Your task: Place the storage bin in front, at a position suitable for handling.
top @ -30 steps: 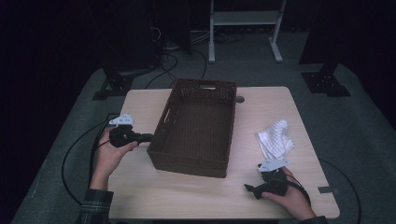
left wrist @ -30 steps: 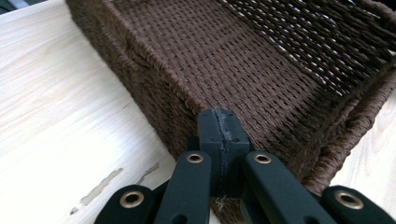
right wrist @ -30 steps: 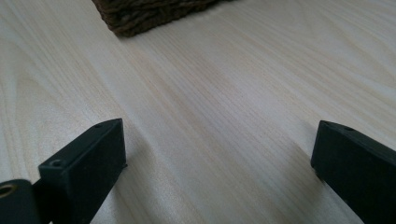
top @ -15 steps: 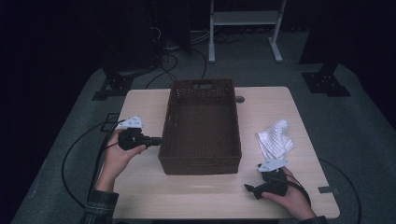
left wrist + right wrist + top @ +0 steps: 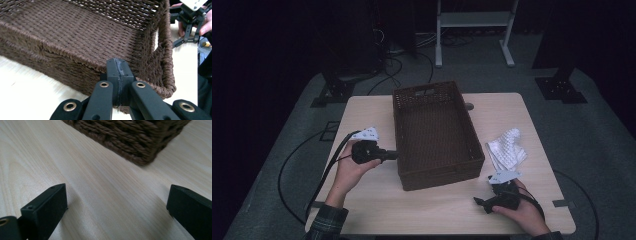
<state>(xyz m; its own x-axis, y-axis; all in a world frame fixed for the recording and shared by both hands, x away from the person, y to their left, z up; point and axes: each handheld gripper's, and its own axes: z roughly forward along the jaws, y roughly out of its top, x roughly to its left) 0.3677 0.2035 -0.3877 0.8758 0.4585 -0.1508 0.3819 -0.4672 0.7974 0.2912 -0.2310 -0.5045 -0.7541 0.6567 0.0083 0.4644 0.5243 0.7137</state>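
My left jaws are pressed together on the rim of the brown wicker basket [image 5: 82,37], pinching the near long wall close to its corner; in the left gripper view the two black tips meet with the woven edge just behind them. My left gripper [image 5: 391,155] sits at the basket's left side in the high view, held level, with its cable trailing off the table's [image 5: 362,200] left edge. The basket [image 5: 437,135] stands in the middle of the table, empty, its long axis running away from me.

My right jaws are spread wide, nothing between them but bare wood, with the basket's corner ahead in the right gripper view. My right gripper [image 5: 481,202] rests low near the table's front edge, just in front of a white cloth [image 5: 507,150] lying right of the basket.
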